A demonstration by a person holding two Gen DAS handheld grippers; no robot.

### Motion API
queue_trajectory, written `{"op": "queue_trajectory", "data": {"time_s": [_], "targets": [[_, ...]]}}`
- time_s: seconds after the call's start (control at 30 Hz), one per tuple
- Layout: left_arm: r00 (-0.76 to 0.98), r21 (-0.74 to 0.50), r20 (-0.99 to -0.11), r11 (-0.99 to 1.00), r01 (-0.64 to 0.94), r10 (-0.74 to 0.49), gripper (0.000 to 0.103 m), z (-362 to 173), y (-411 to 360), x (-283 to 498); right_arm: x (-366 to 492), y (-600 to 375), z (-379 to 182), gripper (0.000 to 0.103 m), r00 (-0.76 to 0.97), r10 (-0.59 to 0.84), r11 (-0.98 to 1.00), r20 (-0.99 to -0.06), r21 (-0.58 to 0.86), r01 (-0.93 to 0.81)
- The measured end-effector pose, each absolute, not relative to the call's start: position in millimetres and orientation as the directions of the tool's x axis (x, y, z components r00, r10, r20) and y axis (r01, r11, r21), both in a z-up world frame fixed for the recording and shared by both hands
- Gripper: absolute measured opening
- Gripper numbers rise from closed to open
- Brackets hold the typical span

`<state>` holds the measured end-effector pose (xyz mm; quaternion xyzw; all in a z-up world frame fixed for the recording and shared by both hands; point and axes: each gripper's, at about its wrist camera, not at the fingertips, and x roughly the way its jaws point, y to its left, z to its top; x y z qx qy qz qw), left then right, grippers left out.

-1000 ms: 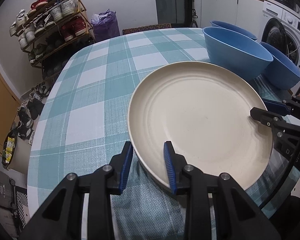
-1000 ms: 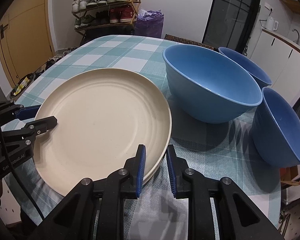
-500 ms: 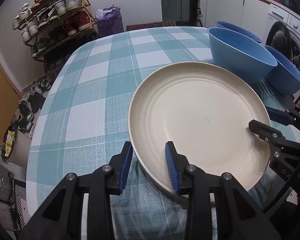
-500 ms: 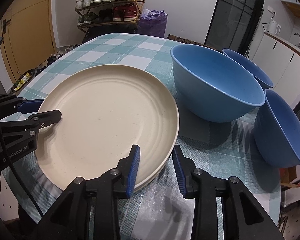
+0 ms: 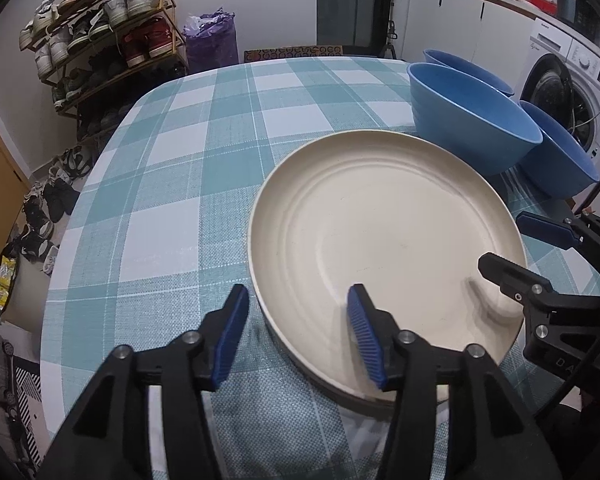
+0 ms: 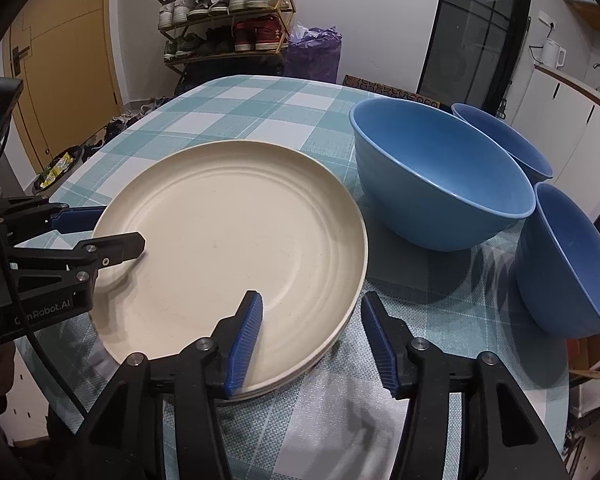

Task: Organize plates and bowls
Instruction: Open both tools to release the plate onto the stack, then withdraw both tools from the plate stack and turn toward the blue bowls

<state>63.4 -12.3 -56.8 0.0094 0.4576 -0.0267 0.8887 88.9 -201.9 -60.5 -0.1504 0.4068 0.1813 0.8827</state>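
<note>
1. The surface (image 5: 172, 184) wore a teal-and-white checked cloth; it carried all the crockery.
2. The cream plates (image 6: 236, 248) lay in a stack near the front edge, flat on the cloth; the stacked rims showed at the near side in the right wrist view (image 5: 380, 232).
3. The largest blue bowl (image 6: 436, 184) stood upright just beside the plates, on their far right; two smaller blue bowls (image 6: 572, 256) sat close behind and to the right of it.
4. The left hand-held gripper (image 5: 296, 332) straddled the near left rim of the stack; its jaws had just been opening, and its pads stood clear of the rim, gripping nothing.
5. The right hand-held gripper (image 6: 312, 336) straddled the near right rim likewise; its jaws had just been opening, and the rim lay between them, released.
</note>
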Motion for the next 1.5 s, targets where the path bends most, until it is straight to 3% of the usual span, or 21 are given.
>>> {"op": "queue_trajectory", "data": {"time_s": [0.13,0.33,0.47,0.63,0.7,1.5], "targets": [[0.581,-0.04,-0.811,0.998,0.053,-0.063,0.053,-54.1,-9.0,64.4,88.8,-203.9,-55.9,0.076,0.603,0.221,0.891,-0.766,-0.093,-0.445],[0.6,-0.078,-0.796,0.997,0.027,-0.079,0.059,-48.9,-0.1,63.5,86.5,-204.7,-49.6,0.083,0.602,0.261,0.882,-0.754,-0.067,-0.466],[0.619,-0.094,-0.781,0.995,0.015,-0.083,0.082,-44.6,5.9,62.3,86.2,-205.6,-45.2,0.093,0.6,0.289,0.88,-0.746,-0.039,-0.473],[0.633,-0.127,-0.767,0.992,0.014,-0.107,0.084,-40.1,15.1,60.5,83.2,-201.6,-39.3,0.101,0.6,0.31,0.869,-0.737,-0.036,-0.493],[0.641,-0.129,-0.76,0.992,0.013,-0.107,0.103,-38.5,17.4,58.8,82.8,-199.7,-37.7,0.102,0.595,0.319,0.864,-0.737,-0.031,-0.503],[0.68,-0.138,-0.721,0.989,0.047,-0.133,0.103,-12.6,12.3,61.2,84.1,-231.4,5.7,0.102,0.629,0.358,0.874,-0.69,0.01,-0.487]]}}
